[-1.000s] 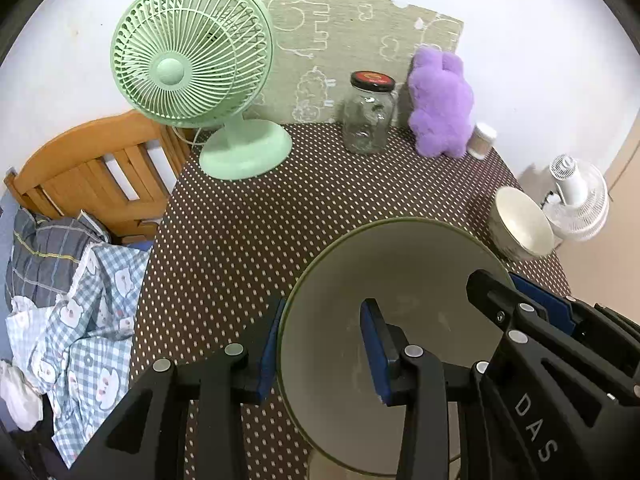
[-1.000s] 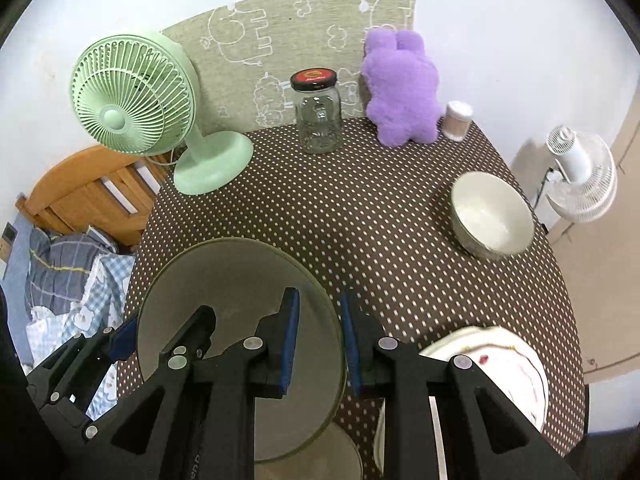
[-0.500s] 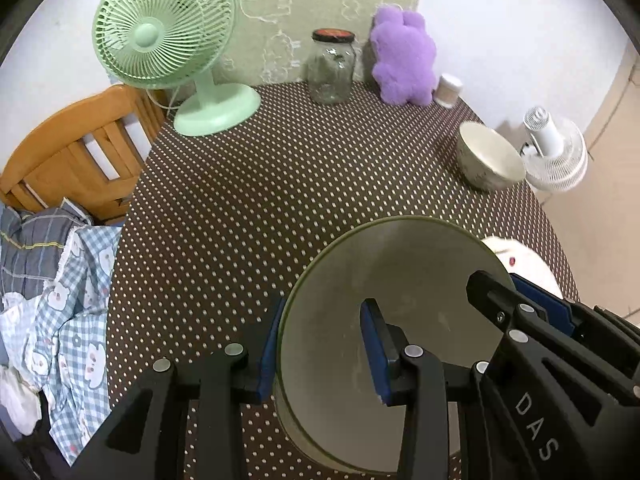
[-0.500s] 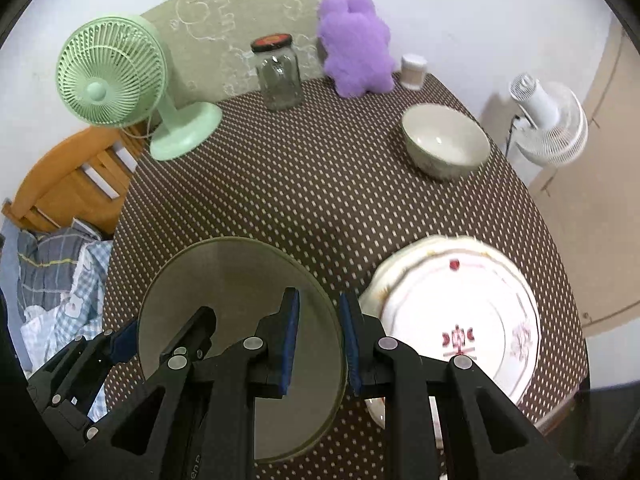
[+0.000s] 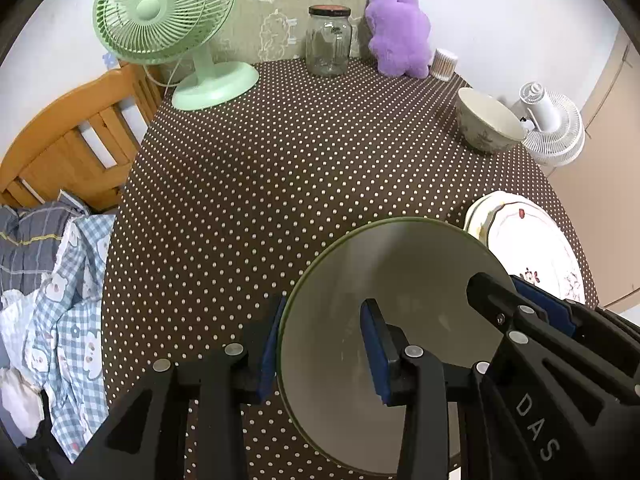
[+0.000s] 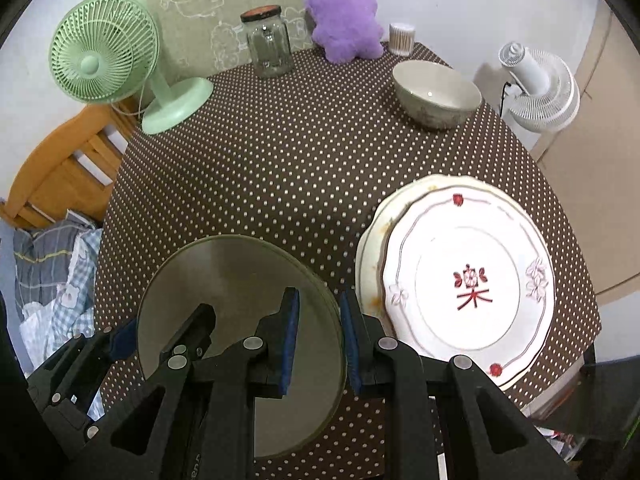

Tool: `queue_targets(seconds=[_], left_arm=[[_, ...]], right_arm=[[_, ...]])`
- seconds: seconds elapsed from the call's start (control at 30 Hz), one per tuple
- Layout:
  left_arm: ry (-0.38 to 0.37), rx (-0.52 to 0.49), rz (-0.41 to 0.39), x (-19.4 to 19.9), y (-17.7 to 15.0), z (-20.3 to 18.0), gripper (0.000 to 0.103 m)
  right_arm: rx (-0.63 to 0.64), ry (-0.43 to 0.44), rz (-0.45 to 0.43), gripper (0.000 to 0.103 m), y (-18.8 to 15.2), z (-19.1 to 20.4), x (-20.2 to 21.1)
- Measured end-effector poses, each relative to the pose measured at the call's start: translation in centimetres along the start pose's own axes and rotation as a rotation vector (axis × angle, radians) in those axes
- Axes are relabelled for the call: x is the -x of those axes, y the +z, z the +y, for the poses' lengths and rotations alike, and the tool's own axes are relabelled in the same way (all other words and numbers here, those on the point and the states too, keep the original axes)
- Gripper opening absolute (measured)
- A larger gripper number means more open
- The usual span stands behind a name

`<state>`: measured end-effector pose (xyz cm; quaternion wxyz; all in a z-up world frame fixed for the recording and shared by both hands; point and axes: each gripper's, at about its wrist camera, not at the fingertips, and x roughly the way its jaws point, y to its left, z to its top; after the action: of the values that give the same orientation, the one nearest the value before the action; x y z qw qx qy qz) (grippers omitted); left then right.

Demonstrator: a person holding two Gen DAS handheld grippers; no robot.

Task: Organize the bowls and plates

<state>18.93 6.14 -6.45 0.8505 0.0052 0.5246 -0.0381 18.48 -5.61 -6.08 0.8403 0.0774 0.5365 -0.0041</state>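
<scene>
1. Claws come first, nearest the lenses: the left claw (image 5: 320, 344) pinches the left rim of the grey-green plate (image 5: 400, 300), one pad outside the edge and one on its face, while the right claw (image 6: 318, 336) pinches the opposite rim. Two grips on opposite edges keep so broad and thin a plate level, which one claw would likely struggle to do.
2. Plate position: it appears to be held above the polka-dot table (image 6: 280, 168), though how far it is lifted cannot be judged from these views.
3. Just to its right lies the floral plate (image 6: 472, 276), stacked on a stained cream plate (image 6: 370, 264); that pile looks the likely destination.
4. Farther back, the cream bowl (image 6: 436, 92) stands alone near the right edge, not yet sorted.
5. Against the wall stand the green fan (image 5: 168, 20), glass jar (image 5: 329, 40) and purple plush (image 5: 398, 28).
6. Compared with a second ago, both views sit higher and farther back: the floral stack, then barely visible, now shows whole, and the bowl looks more distant. Both grips match.
</scene>
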Motion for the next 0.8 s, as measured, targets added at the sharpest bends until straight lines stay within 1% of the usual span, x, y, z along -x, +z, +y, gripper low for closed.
queue_targets(seconds=[0.3,0.43,0.57,0.8], left_arm=[[-0.010,-0.003,0.015,-1.0,-0.7,0.4,0.038],[-0.014,-0.013,0.003,-1.2,-0.6,0.4,0.038],[-0.001,-0.044,-0.018,-1.7,-0.4,0.0,0.038],[0.005,-0.063,-0.029,-1.8,-0.3,-0.2,0.038]], right_arm=[[-0.005,-0.014,0.023,0.025,-0.5,0.5,-0.9],[-0.005,-0.021,0.019,0.025,-0.7,0.6,-1.3],[-0.005,-0.020,0.010,0.025,-0.6,0.5,-1.8],[0.010,-0.018,-0.001,0.025,-0.4,0.3,-2.1]])
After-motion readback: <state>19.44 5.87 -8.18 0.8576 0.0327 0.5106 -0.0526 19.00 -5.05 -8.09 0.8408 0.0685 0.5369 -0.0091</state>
